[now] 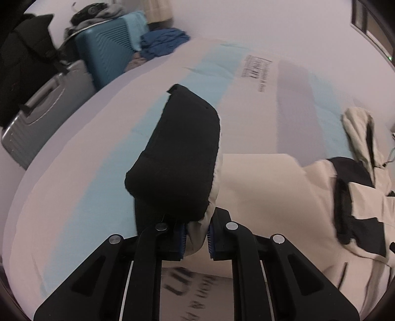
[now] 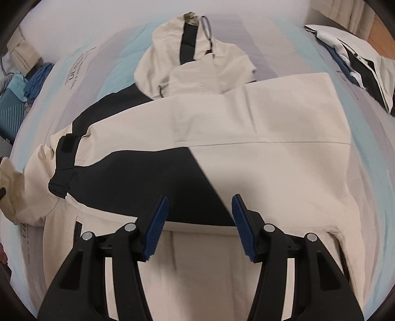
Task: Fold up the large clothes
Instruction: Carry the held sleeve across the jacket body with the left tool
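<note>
Jacket (image 2: 246, 148), cream and black, lies spread under the right gripper (image 2: 200, 229), jaws apart and empty. Left gripper (image 1: 196, 237) pinches its sleeve (image 1: 177, 153).

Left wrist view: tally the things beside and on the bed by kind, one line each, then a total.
Suitcases: 2 (teal suitcase, grey suitcase)
Jackets: 1 (cream-and-black jacket, its sleeve clamped in the left gripper)
Clothes piles: 2 (blue pile, dark heap on the teal suitcase)
Total: 5
</note>
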`<state>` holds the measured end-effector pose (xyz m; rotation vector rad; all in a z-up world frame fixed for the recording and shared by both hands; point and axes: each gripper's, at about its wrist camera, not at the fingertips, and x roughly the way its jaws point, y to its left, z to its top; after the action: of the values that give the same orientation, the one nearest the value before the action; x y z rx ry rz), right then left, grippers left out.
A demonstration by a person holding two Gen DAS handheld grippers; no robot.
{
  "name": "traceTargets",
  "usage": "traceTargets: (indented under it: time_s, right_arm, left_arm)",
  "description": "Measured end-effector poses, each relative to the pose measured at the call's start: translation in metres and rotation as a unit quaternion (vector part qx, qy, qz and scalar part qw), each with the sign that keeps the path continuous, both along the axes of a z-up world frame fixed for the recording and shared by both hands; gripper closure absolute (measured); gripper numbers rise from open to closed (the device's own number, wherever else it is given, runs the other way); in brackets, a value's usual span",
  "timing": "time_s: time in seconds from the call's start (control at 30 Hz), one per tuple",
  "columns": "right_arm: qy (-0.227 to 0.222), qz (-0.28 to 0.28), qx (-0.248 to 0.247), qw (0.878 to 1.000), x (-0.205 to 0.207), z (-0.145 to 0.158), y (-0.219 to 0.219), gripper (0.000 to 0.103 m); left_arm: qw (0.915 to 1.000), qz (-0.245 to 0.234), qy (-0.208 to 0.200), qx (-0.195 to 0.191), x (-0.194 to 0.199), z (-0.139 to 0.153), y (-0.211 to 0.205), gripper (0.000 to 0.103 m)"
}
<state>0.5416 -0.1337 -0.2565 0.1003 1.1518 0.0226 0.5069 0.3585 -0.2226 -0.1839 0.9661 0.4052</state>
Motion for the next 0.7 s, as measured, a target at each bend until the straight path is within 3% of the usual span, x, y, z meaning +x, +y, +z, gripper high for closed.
traceTargets:
  time_s: [0.7]
  right_arm:
    - [0.002, -0.004, 0.010, 1.000, 0.000, 0.004, -0.100, 0.052]
  left_arm:
    - [0.9948, -0.101, -0.007, -0.004, 0.067, 0.014, -0.185, 0.096]
